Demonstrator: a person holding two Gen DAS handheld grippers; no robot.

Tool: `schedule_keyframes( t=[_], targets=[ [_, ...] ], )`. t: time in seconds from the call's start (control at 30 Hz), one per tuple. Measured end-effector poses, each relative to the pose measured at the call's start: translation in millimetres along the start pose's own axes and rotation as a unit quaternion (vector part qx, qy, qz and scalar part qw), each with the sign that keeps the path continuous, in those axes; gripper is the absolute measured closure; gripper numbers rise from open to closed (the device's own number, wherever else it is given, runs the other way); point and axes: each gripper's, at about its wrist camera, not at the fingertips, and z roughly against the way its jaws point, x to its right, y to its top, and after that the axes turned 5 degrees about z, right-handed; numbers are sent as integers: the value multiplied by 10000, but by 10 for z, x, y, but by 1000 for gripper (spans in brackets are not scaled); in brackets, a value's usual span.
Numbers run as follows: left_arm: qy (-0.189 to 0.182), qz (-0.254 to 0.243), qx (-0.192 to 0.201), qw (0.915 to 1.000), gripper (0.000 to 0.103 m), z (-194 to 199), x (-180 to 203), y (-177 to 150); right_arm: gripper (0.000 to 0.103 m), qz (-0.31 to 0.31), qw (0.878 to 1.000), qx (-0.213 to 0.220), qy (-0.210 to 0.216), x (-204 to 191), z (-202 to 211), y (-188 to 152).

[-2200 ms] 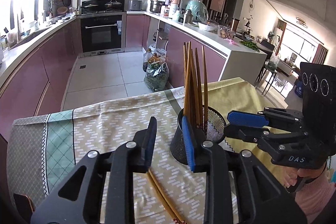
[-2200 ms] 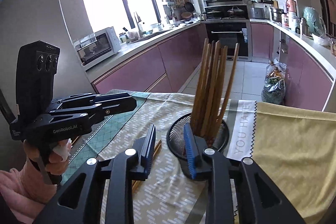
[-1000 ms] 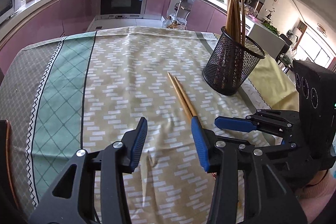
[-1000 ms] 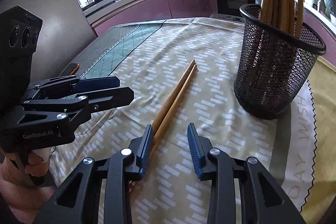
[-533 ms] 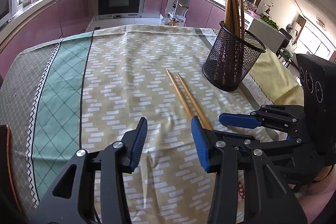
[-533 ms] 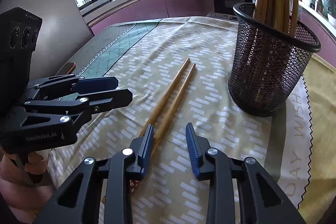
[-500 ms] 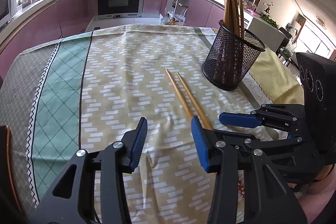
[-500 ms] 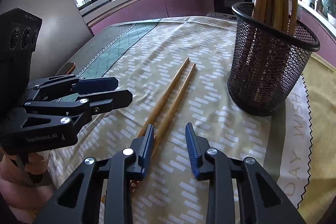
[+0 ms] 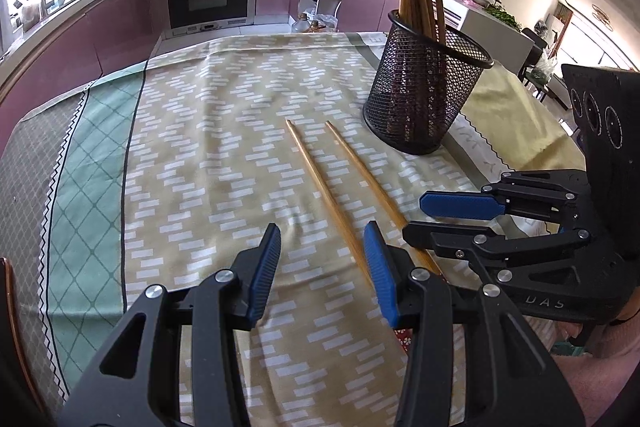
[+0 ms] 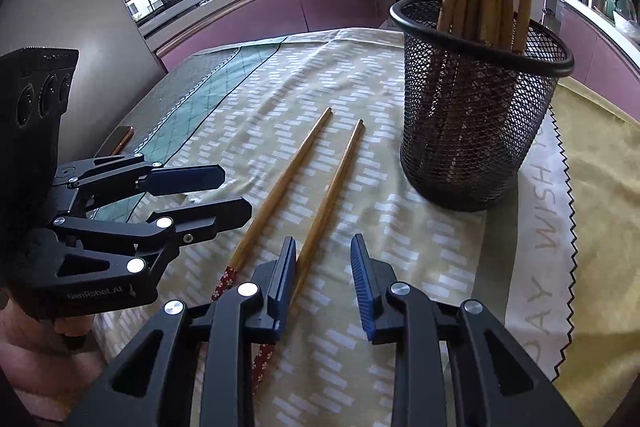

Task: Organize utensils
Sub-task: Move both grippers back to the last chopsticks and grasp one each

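Two chopsticks (image 9: 336, 195) now lie splayed apart (earlier touching), red-patterned ends nearest. Right gripper (image 10: 323, 277) closing, grasping nothing; left gripper (image 9: 322, 269) released, empty.

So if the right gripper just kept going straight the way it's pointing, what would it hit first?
Probably the tablecloth, just right of the nearer chopstick, which runs beside its left finger. The right gripper slants downward with its jaws open and empty; the mesh holder stands farther off to the right.
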Motion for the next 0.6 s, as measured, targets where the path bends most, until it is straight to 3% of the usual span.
schedule_keyframes(
  t=[0.6],
  targets=[
    [253,-181,-237,9992,69,-245,102,106,78,62,9998,-14,-196,30,-30,30]
  ],
)
